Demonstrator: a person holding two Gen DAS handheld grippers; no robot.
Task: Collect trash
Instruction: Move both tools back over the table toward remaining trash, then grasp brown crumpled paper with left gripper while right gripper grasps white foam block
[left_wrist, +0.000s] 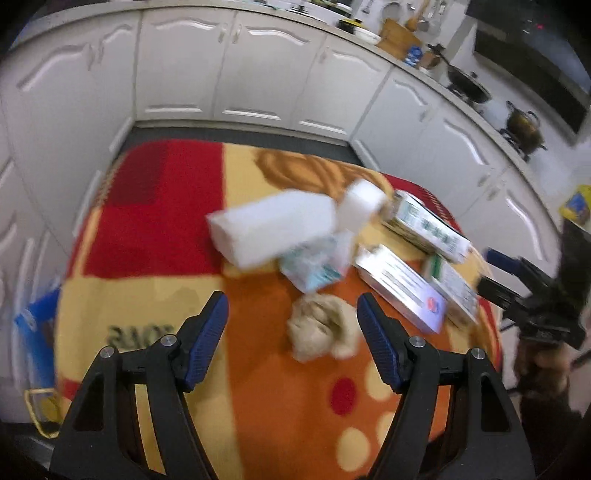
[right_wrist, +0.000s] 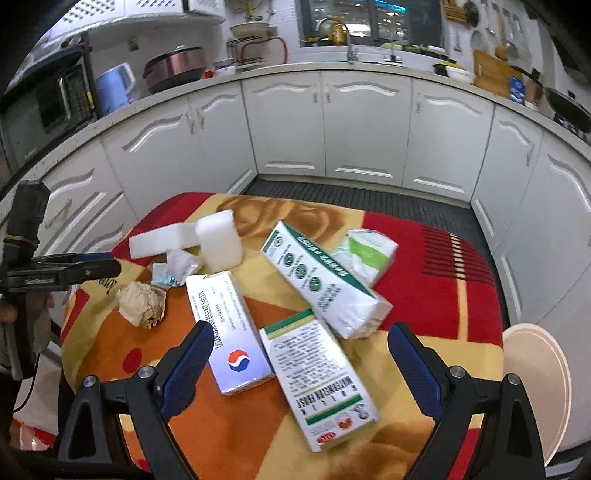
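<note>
A crumpled brown paper ball (left_wrist: 322, 326) lies on the patterned blanket (left_wrist: 155, 229) beside scattered cartons, just ahead of the left gripper (left_wrist: 291, 314), whose jaws gape empty, likely lining up. The right gripper (right_wrist: 297, 354), wide and empty, hovers above the green-striped carton (right_wrist: 319, 384).

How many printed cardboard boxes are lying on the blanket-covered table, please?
3: the silver box left of centre, the green-striped box nearest the right claw, and the long green-edged box behind it. More may hide underneath.

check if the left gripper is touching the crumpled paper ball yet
Apart. In the left wrist view the left gripper is open, with blanket showing between each finger and the crumpled paper ball.
</note>
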